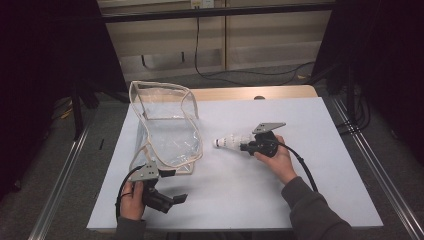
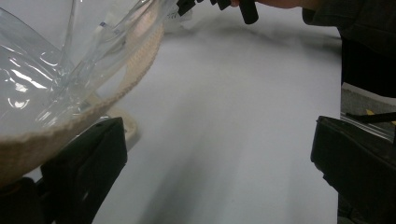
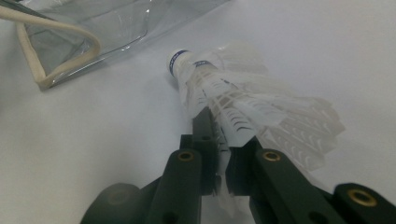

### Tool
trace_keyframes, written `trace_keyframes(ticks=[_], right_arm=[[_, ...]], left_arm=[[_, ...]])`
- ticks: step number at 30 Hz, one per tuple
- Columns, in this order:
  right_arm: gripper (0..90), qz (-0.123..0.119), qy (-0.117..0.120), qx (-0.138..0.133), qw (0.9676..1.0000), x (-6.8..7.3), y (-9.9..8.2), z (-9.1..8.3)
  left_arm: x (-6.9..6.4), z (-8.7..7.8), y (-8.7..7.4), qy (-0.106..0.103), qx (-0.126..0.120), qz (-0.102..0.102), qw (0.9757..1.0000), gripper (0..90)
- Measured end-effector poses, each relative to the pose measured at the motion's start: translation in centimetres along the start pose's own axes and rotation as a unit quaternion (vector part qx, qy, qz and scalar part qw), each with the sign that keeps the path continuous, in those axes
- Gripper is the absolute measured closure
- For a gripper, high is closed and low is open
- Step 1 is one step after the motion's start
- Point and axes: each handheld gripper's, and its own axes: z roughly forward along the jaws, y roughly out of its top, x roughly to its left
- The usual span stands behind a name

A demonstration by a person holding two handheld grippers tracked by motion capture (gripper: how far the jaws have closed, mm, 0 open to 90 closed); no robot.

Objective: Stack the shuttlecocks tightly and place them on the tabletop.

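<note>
White worktop point(image 1: 300, 190): right gripper point(image 1: 244, 146) clamps the shuttlecock point(image 1: 231, 141) by its feathers mid-worktop, cork toward the clear pouch point(image 1: 167, 130) near the left edge, probably for insertion; left gripper point(image 1: 172, 186) stands open alongside.

Both grippers black, each w/ grey three-cornered plate on top & black cable trailing back: left gripper point(image 1: 170, 200), right gripper point(image 1: 243, 146). Brass-coloured screws are seen on right gripper's jaw links in right gripper view. Dark grey sleeves point(image 1: 315, 212) are worn on both arms.
</note>
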Motion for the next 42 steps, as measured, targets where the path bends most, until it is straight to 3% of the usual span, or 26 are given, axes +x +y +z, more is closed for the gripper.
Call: trace_keyframes(ticks=[11, 28, 35, 38, 42], right_arm=[[72.9, 0.005, -0.002, 0.002, 1.0000, -0.1, -0.1, -0.3], [64.8, 0.013, -0.009, -0.007, 0.9999, -0.3, -0.6, -1.7], [52.3, 0.020, -0.013, -0.006, 0.9997, -0.3, -0.6, -1.9], [42.0, 0.027, -0.018, -0.008, 0.9994, -0.4, -0.6, -2.0], [36.6, 0.037, -0.017, -0.006, 0.9991, -0.5, -0.7, -2.1]], left_arm=[[0.0, 0.0, 0.0, 0.000, -0.001, 0.000, 1.0000, 3.7], [-0.1, 0.1, 0.0, 0.001, -0.003, -0.002, 1.0000, 3.5], [-0.1, 0.1, 0.0, 0.000, -0.002, -0.002, 1.0000, 3.5], [-0.1, 0.1, 0.0, 0.001, -0.002, -0.002, 1.0000, 3.5], [-0.1, 0.1, 0.0, 0.001, -0.002, -0.001, 1.0000, 3.5]])
